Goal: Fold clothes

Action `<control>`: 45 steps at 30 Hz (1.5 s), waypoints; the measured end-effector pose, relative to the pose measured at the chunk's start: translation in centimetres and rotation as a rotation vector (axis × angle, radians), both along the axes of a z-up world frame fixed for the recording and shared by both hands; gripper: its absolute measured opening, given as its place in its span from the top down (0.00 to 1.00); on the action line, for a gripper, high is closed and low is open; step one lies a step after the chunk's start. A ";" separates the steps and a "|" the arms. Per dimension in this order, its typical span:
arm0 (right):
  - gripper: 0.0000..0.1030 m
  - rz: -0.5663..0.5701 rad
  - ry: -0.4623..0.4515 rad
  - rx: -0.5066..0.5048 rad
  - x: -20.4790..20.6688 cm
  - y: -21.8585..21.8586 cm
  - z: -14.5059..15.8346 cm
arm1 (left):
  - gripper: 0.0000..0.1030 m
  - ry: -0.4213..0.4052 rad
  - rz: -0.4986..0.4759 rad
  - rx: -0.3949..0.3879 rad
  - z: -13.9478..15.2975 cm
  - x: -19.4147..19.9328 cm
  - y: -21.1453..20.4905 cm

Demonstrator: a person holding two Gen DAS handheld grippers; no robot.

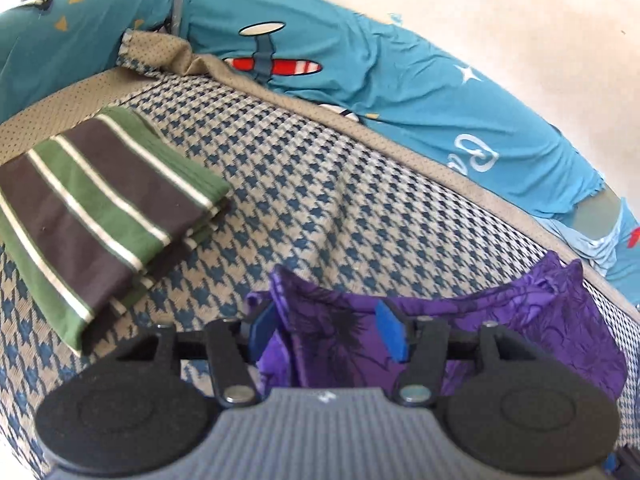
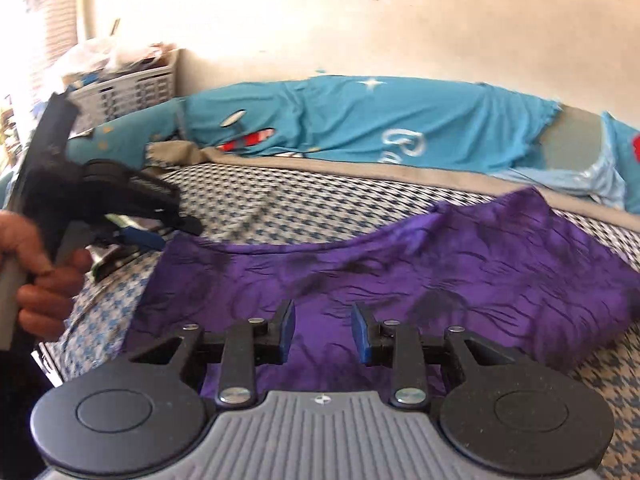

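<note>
A crumpled purple garment [image 1: 460,320] with dark print lies on the houndstooth bedcover [image 1: 320,184]. My left gripper [image 1: 326,332] stands open over the garment's left end; folds of purple cloth rise between its blue pads [image 1: 390,332], which do not press on them. In the right wrist view the same garment [image 2: 400,264] spreads wide, and my right gripper [image 2: 324,332] hovers open at its near edge with cloth showing in the gap. The left gripper [image 2: 148,236], held by a hand [image 2: 36,276], is at the garment's left corner. A folded green and brown striped garment [image 1: 100,208] rests at the left.
A teal blanket with an aeroplane print [image 1: 360,64] is bunched along the far side of the bed against the pale wall [image 2: 360,20]. A white perforated laundry basket [image 2: 132,84] full of things stands at the back left.
</note>
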State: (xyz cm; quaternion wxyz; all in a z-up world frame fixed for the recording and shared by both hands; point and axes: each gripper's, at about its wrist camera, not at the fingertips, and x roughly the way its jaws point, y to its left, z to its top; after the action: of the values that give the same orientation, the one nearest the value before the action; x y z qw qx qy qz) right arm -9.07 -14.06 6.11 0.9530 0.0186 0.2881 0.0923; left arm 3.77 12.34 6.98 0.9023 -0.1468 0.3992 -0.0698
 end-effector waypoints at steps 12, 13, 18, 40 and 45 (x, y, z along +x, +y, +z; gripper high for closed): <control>0.71 -0.108 0.025 -0.072 -0.4 -7.7 1.1 | 0.25 -0.031 -0.293 0.069 -2.3 -2.3 -9.0; 0.71 -0.091 0.009 -0.092 -0.3 -7.8 1.4 | 0.25 -0.033 -0.316 0.072 -2.4 -2.4 -9.5; 0.70 -0.057 0.015 -0.146 1.6 -9.1 1.6 | 0.25 -0.024 -0.384 0.084 -2.8 -2.7 -11.5; 0.62 -0.057 0.159 -0.249 4.5 -10.8 -3.7 | 0.05 -0.030 -0.565 0.290 -5.4 -7.1 -15.0; 0.62 -0.060 0.159 -0.244 4.3 -11.0 -3.7 | 0.00 -0.029 -0.570 0.294 -5.6 -7.5 -15.0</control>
State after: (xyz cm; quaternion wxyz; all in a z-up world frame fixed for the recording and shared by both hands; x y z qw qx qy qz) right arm -4.79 -25.01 2.44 0.9247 -0.0816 0.3710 0.0261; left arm -3.73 -2.64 1.40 0.8636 0.1037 0.4172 -0.2634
